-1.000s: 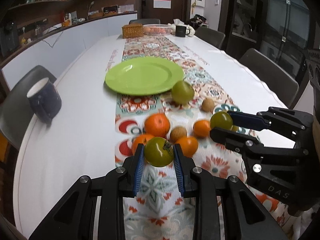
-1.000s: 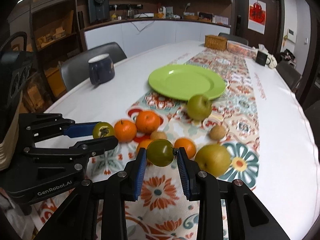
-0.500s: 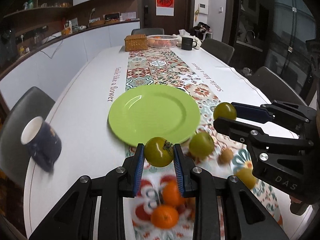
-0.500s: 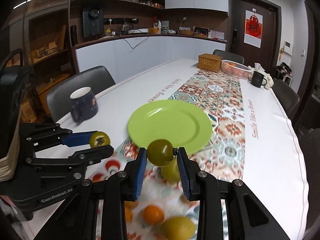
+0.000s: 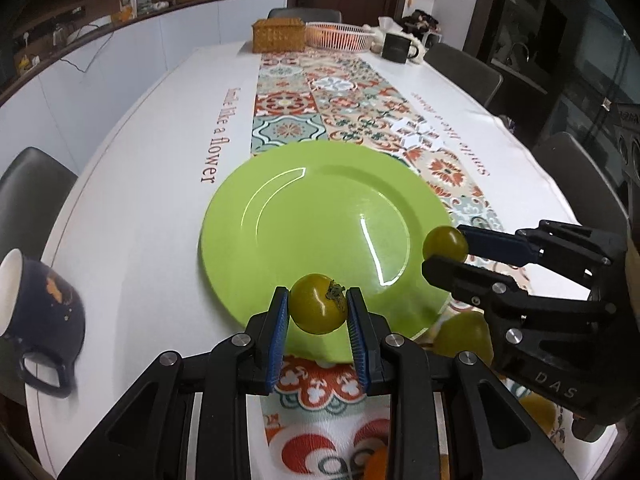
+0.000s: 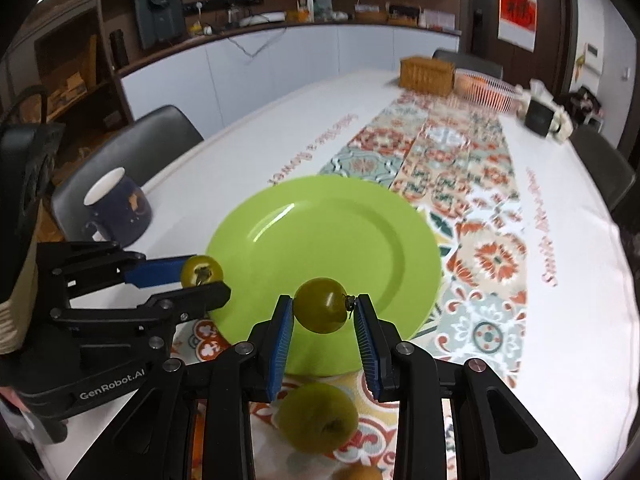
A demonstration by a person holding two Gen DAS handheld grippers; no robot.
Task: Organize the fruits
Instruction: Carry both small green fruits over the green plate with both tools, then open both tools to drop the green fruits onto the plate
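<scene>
The left gripper (image 5: 318, 314) is clamping a small round yellow-green tomato with a dried stem cap (image 5: 319, 309) between its blue ribbed pads, the fruit sitting at the fingertips and hanging over the near rim of the round glossy lime-green plate (image 5: 320, 216). The right gripper (image 6: 322, 312) is likewise pinching a second small olive-green tomato (image 6: 321, 305) between its blue pads, its stem pointing toward the right pad, and it too is hovering over the near edge of that plate. Each gripper is showing up in the other's view, side by side, both tomatoes raised above the plate rather than resting on it.

Just below the right gripper, a larger pale green round fruit (image 6: 318, 417) is lying on the colourful tile-patterned table runner (image 5: 340, 92), close to the plate's near rim. A dark navy mug with a white interior (image 5: 38, 312) is standing on the white tablecloth left of the plate, apart from it. At the far end of the table, a woven tan basket (image 5: 279, 34) and a white wire basket (image 5: 338, 36) are sitting next to each other.
</scene>
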